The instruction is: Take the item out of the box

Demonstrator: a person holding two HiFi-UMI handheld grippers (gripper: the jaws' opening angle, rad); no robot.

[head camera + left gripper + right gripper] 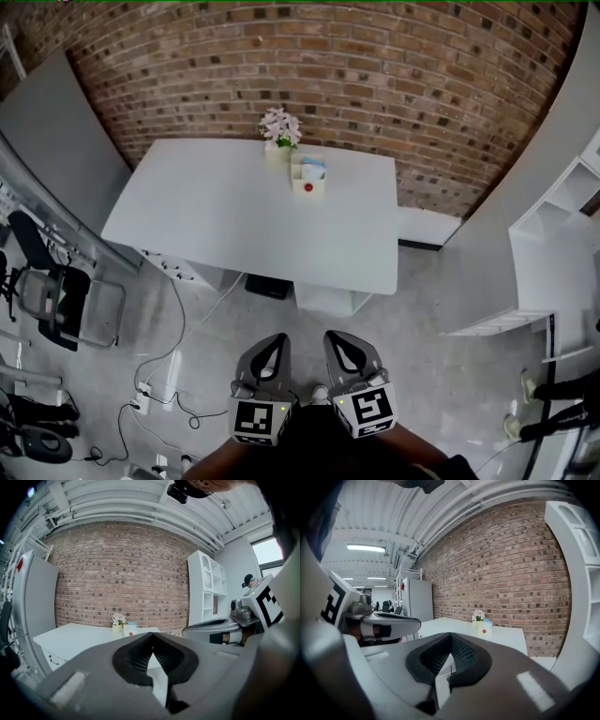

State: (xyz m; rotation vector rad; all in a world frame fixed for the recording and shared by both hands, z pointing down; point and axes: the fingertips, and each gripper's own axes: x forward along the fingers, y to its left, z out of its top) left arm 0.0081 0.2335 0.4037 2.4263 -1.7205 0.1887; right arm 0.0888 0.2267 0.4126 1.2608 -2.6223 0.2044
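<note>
1. Red-brown brick wall (pixel 375 75): I see it spanning the far side of the room, behind the table.
2. White rectangular table (pixel 234 225): it stands against the wall, and its near edge is well apart from both of my grippers.
3. White open shelving unit (pixel 562 216): it stands to the right of the table.
4. Left gripper (pixel 275 339): I hold it low over the grey floor, short of the table. Its jaws meet at the tips with nothing between them.
5. Right gripper (pixel 339 337): I hold it just beside the left one. Its jaws are also pressed together and empty.
6. Small cream open-topped box with a red dot on its front (pixel 308 184): it stands on the table's far half, near the wall.
7. Pale pink flowers in a small pot (pixel 280 125): they stand just beside the box, on its wall side.
8. Light blue item (pixel 313 167): it sits inside the box and shows above the rim.
</note>
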